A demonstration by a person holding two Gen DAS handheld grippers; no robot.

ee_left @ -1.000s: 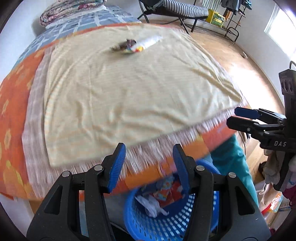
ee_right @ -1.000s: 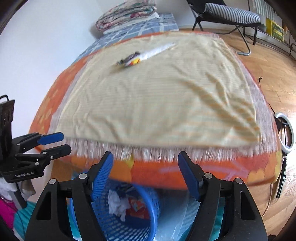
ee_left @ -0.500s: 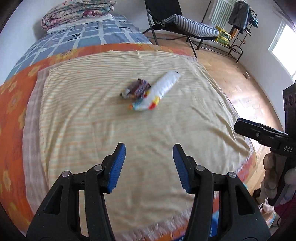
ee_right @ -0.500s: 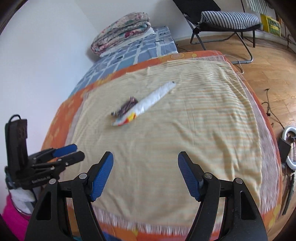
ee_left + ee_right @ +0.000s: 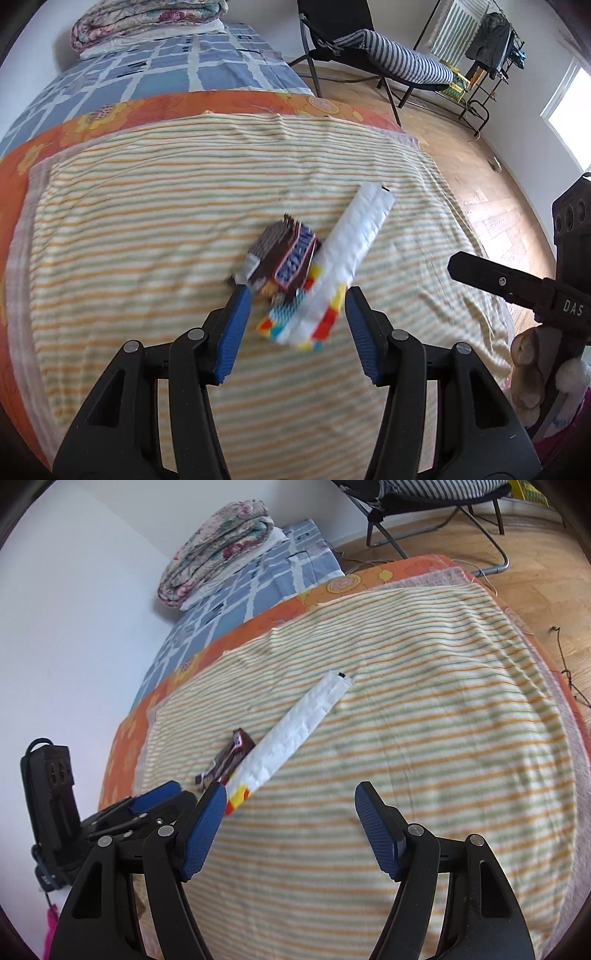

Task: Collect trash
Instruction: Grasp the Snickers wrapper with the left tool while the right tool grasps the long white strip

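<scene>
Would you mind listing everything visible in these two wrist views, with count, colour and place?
Chocolate bar wrapper: one, brown with blue lettering, on the striped blanket, touching the long wrapper.
Long wrapper: one, white with a red, yellow and blue end, lying diagonally beside it.
Striped blanket: one, cream with orange and green stripes, spread over the bed.
Orange flowered cover: one, under the blanket.
Blue checked sheet: one, at the far end of the bed.
Folded quilt: one, floral, on the far end.
Folding chair: one, black with striped cushion, on the wooden floor.
Clothes rack: one, dark, by the far wall.
Left gripper: black, blue pads, open at the wrappers.
Right gripper: same, open, empty.
</scene>
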